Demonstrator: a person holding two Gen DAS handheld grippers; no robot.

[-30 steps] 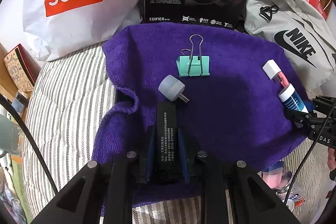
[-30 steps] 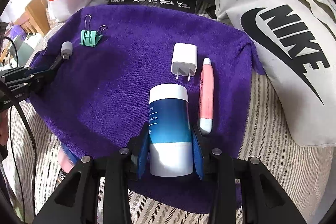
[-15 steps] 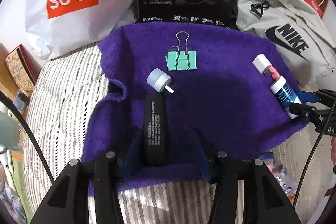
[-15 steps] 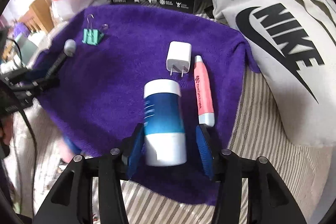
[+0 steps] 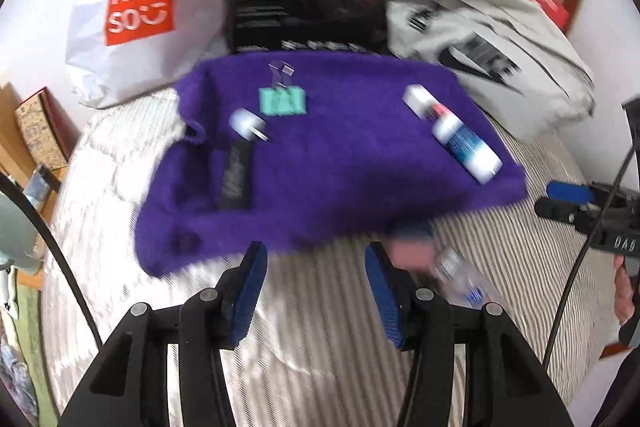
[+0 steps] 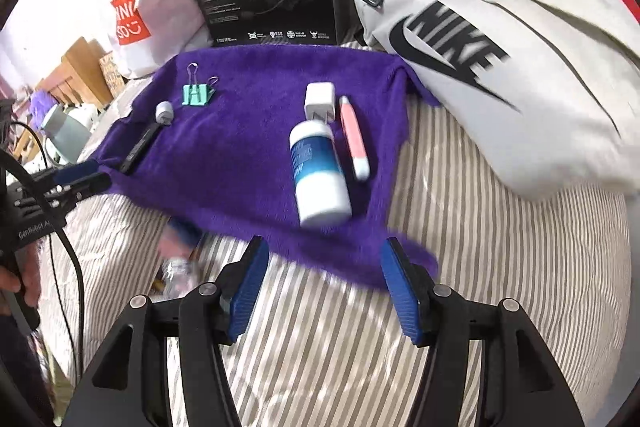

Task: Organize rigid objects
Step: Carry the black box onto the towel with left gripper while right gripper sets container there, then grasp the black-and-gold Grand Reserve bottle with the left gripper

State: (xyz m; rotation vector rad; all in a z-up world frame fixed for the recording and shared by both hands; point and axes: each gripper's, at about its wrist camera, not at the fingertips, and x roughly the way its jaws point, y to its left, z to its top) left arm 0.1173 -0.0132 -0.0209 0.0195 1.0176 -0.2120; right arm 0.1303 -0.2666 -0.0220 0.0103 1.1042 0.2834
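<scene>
Behind purple towel: MINISO bag, NIKE bag. On towel: blue-white bottle, black stick. Left gripper gapes empty; right gripper empty, jaws opening.

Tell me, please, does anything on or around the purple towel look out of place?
Yes. A pink-and-blue item and a clear bottle lie off the purple towel, on the striped bedding at its near edge; the other items rest on the towel.
</scene>
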